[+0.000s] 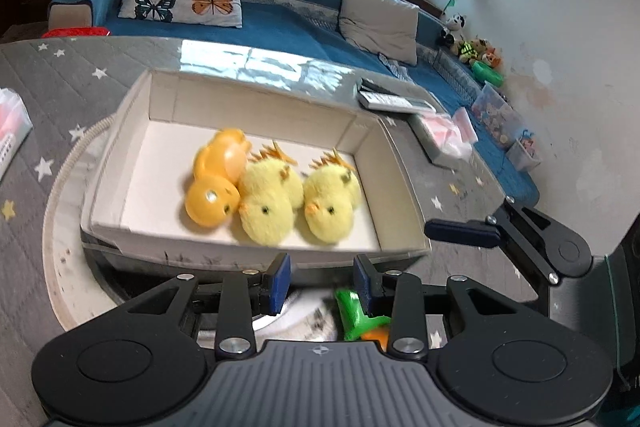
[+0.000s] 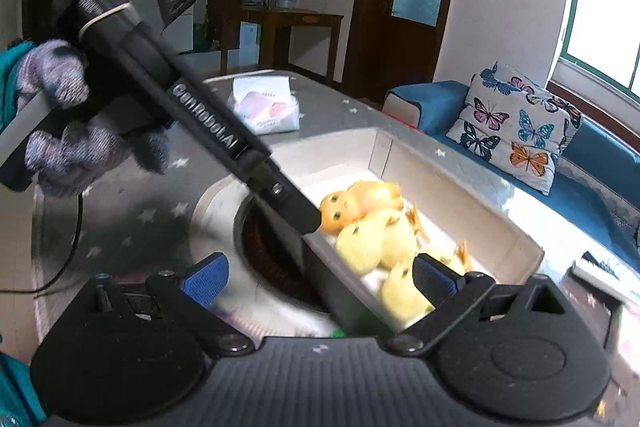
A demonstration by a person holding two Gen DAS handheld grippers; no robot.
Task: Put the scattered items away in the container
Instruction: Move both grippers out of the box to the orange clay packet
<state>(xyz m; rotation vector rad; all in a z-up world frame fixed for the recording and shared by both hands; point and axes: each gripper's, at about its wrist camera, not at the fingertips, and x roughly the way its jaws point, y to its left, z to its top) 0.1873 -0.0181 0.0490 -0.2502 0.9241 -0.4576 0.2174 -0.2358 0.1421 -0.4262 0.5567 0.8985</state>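
Observation:
A white cardboard box (image 1: 160, 115) stands on the table and holds an orange plastic duck (image 1: 212, 205) and two fluffy yellow chicks (image 1: 266, 211) (image 1: 330, 211). My left gripper (image 1: 322, 285) is open and empty, just in front of the box's near wall. A green and orange toy (image 1: 354, 315) lies below it, by the right finger. In the right wrist view the box (image 2: 500, 223) holds the duck (image 2: 340, 209) and chicks (image 2: 372, 241). My right gripper (image 2: 320, 279) is open and empty, over the box's near corner. The left gripper's body (image 2: 208, 131) crosses that view.
The table has a grey star-patterned cover (image 1: 48, 83) and a round recess (image 2: 272, 259) beside the box. A tissue pack (image 2: 266, 107) lies farther back. Remote controls (image 1: 394, 99) and a plastic bag (image 1: 450, 133) lie beyond the box. A blue sofa (image 1: 288, 23) with cushions stands behind.

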